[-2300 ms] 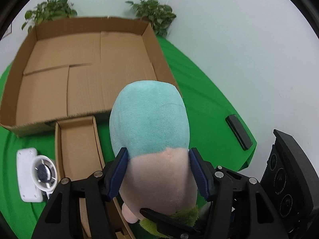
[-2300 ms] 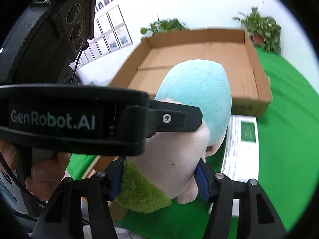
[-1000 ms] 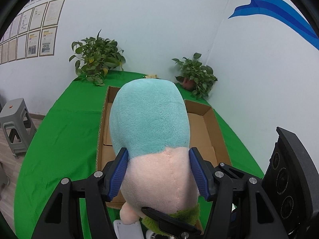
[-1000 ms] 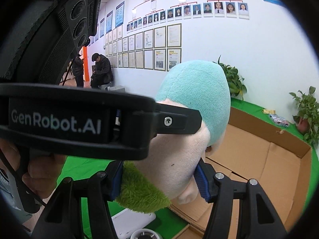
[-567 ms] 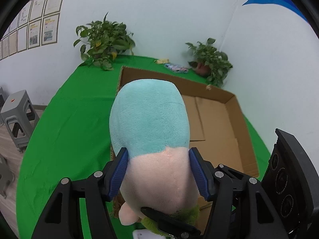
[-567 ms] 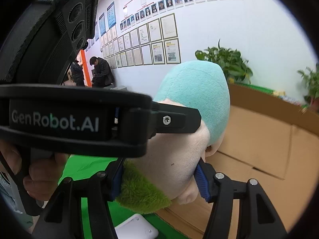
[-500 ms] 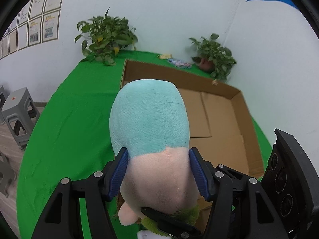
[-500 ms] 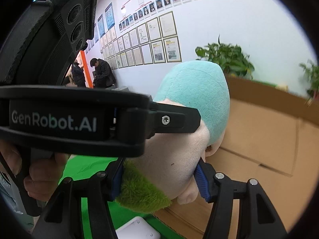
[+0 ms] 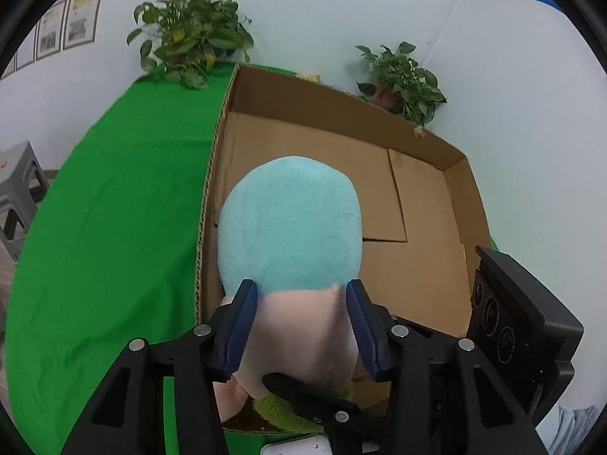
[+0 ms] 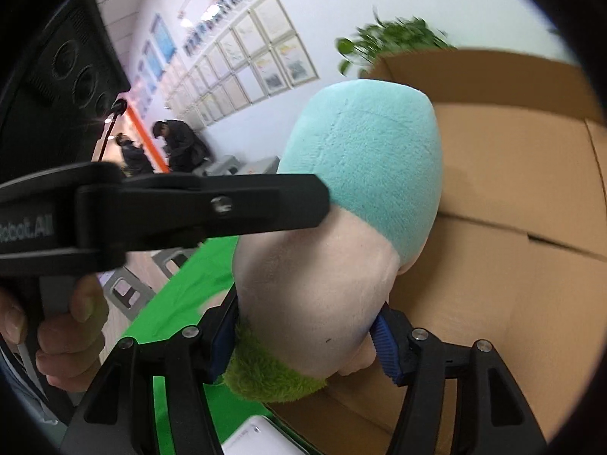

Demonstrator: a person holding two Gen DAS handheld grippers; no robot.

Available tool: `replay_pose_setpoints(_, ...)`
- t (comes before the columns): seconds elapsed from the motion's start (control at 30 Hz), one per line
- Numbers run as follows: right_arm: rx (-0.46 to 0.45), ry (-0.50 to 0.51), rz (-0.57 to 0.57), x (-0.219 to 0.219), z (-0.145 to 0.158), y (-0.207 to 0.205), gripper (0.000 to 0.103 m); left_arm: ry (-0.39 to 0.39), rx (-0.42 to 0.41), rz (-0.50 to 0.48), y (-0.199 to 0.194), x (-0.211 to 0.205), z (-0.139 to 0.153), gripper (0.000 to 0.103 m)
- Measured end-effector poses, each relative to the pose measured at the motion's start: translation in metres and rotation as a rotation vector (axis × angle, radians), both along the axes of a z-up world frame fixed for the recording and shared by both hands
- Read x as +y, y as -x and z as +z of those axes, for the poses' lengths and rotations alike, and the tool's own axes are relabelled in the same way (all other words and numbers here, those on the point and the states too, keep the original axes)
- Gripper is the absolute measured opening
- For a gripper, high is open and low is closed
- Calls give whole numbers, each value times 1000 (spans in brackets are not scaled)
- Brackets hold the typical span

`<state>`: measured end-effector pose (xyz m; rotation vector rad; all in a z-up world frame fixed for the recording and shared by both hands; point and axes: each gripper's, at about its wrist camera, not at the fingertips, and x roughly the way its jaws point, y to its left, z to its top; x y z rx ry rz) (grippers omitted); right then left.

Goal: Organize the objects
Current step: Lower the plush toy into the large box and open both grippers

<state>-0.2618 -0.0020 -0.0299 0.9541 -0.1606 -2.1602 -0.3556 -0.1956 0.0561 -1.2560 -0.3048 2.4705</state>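
A plush toy (image 9: 290, 227) with a teal head, peach body and green fuzzy base is held by both grippers at once. My left gripper (image 9: 301, 324) is shut on its peach middle from the sides. My right gripper (image 10: 309, 335) is shut on its lower peach part (image 10: 322, 284). The toy hangs over the near left corner of a large open cardboard box (image 9: 417, 265), whose floor is bare. In the right wrist view the box's inside (image 10: 512, 227) fills the right side, and the left gripper's finger (image 10: 197, 204) crosses in front of the toy.
The box sits on a green cloth table (image 9: 114, 227). Two potted plants (image 9: 189, 49) (image 9: 402, 79) stand behind the box by the white wall. A white device (image 10: 258, 440) lies below the toy. Grey stools (image 9: 15, 185) stand beyond the table's left edge.
Both grippers have carried the plush toy forward and down toward the box. The box now looms larger, and the toy is over its near left corner. Both grips are unchanged.
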Motion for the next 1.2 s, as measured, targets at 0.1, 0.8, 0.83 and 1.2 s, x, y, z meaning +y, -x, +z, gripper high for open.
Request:
replay_pose_setpoints(0.1, -43, -24, -2, 0, -7, 0, 61, -7, -13, 8, 5, -3, -11, 45)
replay_pose_setpoints(0.8, -120, -78, 51, 10, 14, -4, 55, 61, 12, 103, -38, -34, -15, 55)
replay_pose_setpoints(0.83, -117, -118, 54, 7, 9, -5, 44, 51, 5, 109, -39, -37, -19, 55)
replay_pose_setpoints(1.2, -145, -71, 26, 8, 5, -4, 47, -68, -45, 91, -54, -51, -49, 55)
